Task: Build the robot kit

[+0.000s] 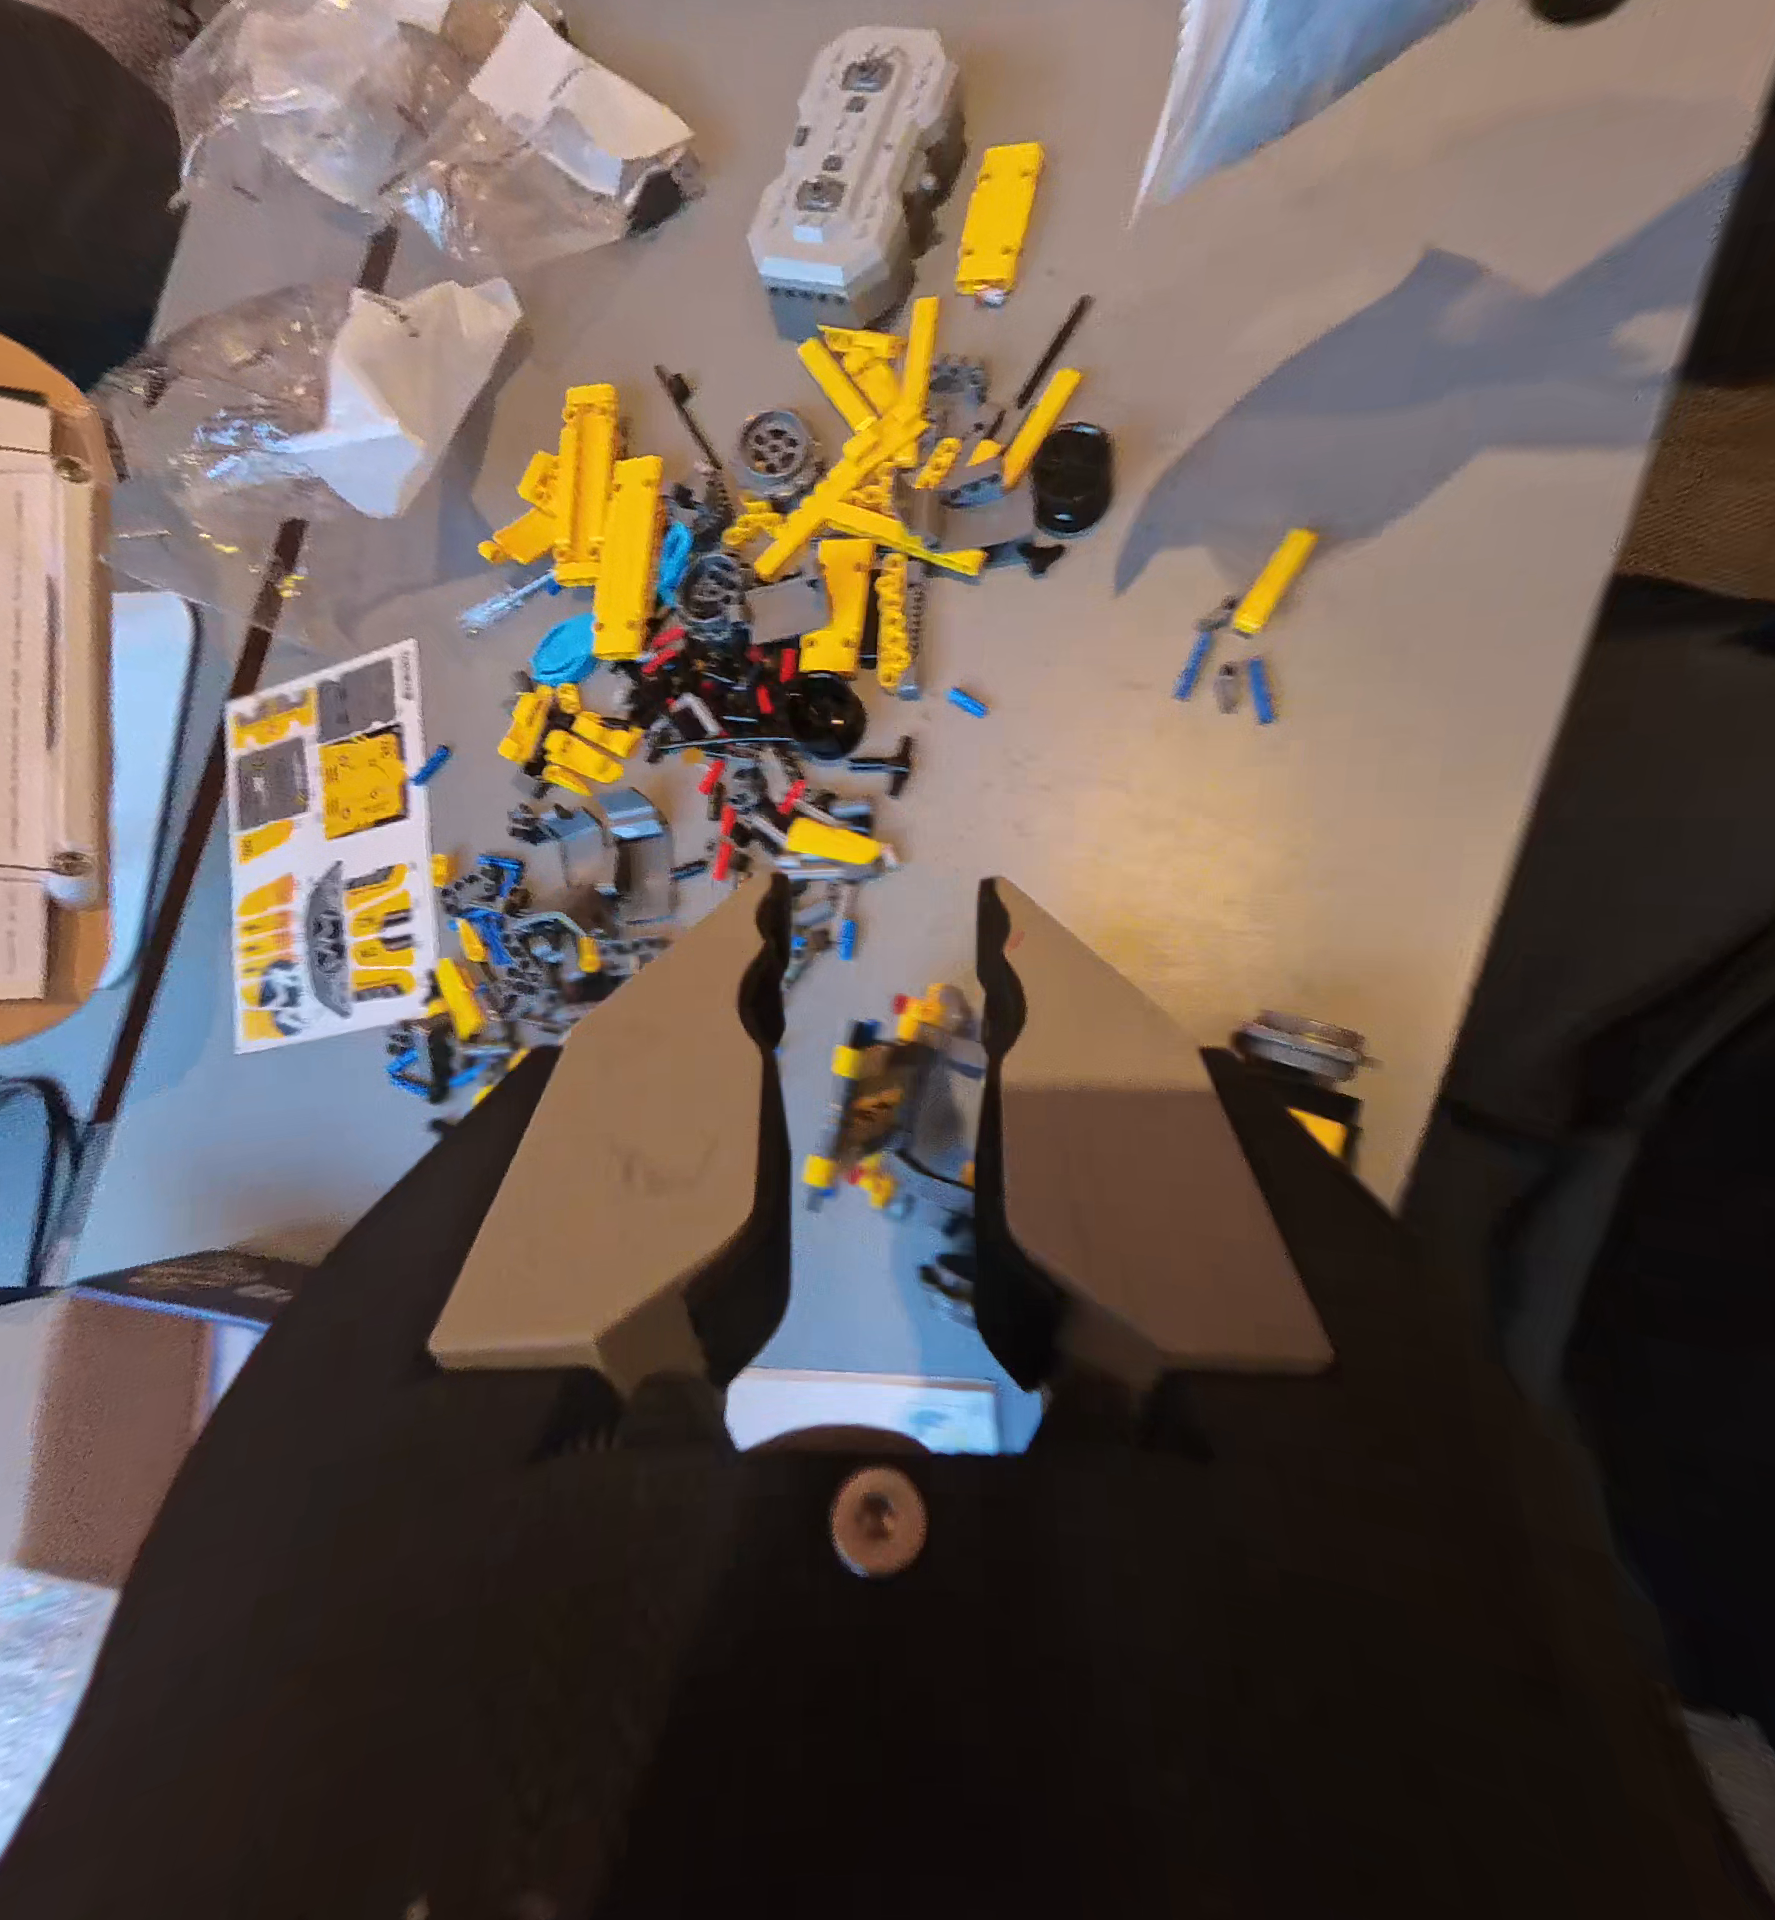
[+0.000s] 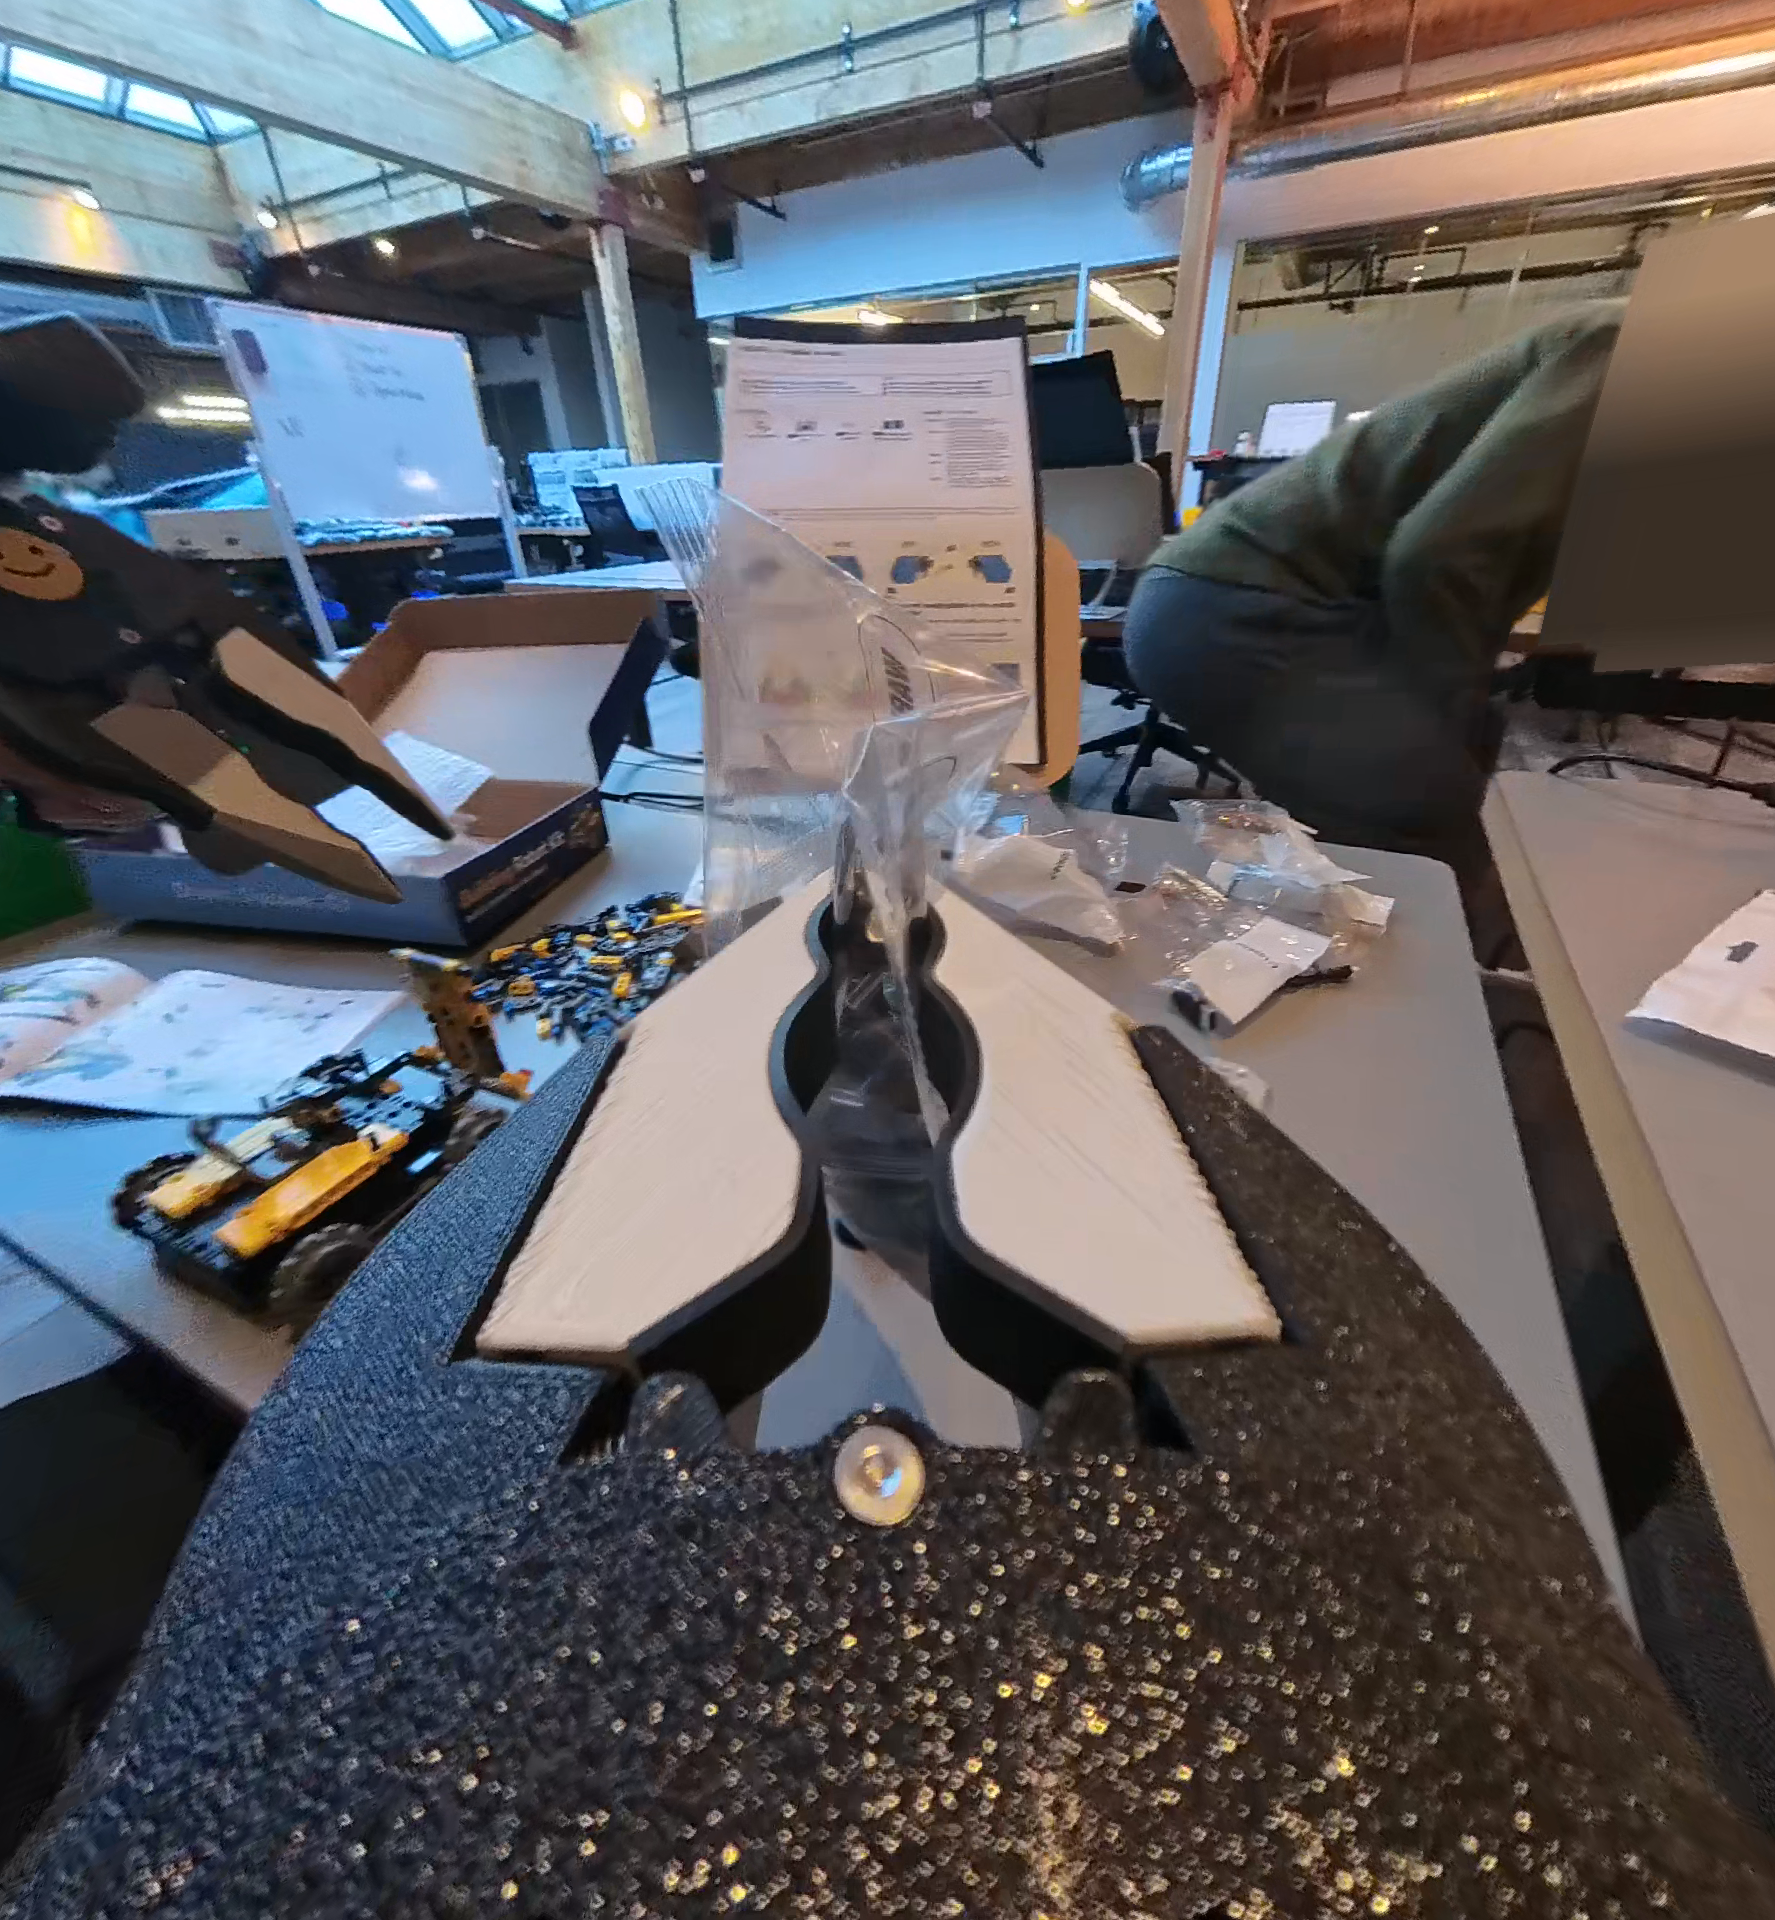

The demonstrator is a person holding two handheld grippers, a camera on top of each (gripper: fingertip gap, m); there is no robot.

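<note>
The right gripper (image 2: pixel 878 914) pinches a clear plastic bag (image 2: pixel 821 665) standing upright above its jaws, while the left gripper (image 1: pixel 878 894), jaws spread and empty, hovers over the counter (image 1: pixel 1226 831), apparently just short of the brick pile (image 1: pixel 758 582).

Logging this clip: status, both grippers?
Left gripper open, empty, above loose brick pile. Right gripper shut on clear plastic bag, held upright. Nothing between.

parts pile (image 1: pixel 717 623) mid-table (image 1: pixel 1226 852) | sticker sheet (image 1: pixel 327 847) left of it | grey unit (image 1: pixel 857 171) behind | empty bags (image 1: pixel 363 166) behind-left
</note>
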